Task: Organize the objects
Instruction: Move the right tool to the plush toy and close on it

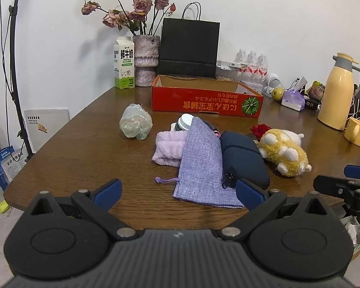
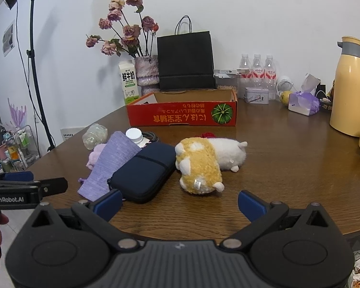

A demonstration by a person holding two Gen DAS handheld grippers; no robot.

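we read the loose stuff as a pile dumped mid-bench [image 1: 84, 148], waiting to be sorted, likely into the red cardboard box [image 1: 204, 104] sitting open just behind it.

left to right in the left wrist view: a crumpled clear plastic bottle [image 1: 135, 124] lies alone on its side, apart from the heap. next a lilac fluffy cloth [image 1: 166, 147], bunched, with the purple drawstring pouch [image 1: 201, 165] draped over its edge and over part of a white-capped jar [image 1: 185, 122] behind. the pouch also leans on the navy zip case [image 1: 244, 156], so lifting the case first would probably drag the pouch. just right of the case a yellow-and-white plush toy [image 1: 284, 152] lies on its side, touching or nearly touching the case; a red flower [image 1: 260, 129] pokes out behind it.

box looks mostly empty from the right wrist view, so we judge the sorting is at the start.

left claw [image 1: 178, 192]: fingers wide apart, holding nothing, hovering at the near bench edge with the pouch's open end and cord between and ahead of them. contact with the pouch: can't tell, looks just clear.

right claw [image 2: 180, 206]: also spread wide, empty, above bare wood, plush toy [image 2: 199, 165] right ahead and the navy case [image 2: 144, 170] beside its left finger. not touching either.

background milk carton, vase, black bag, thermos stay out of it, we'd guess.
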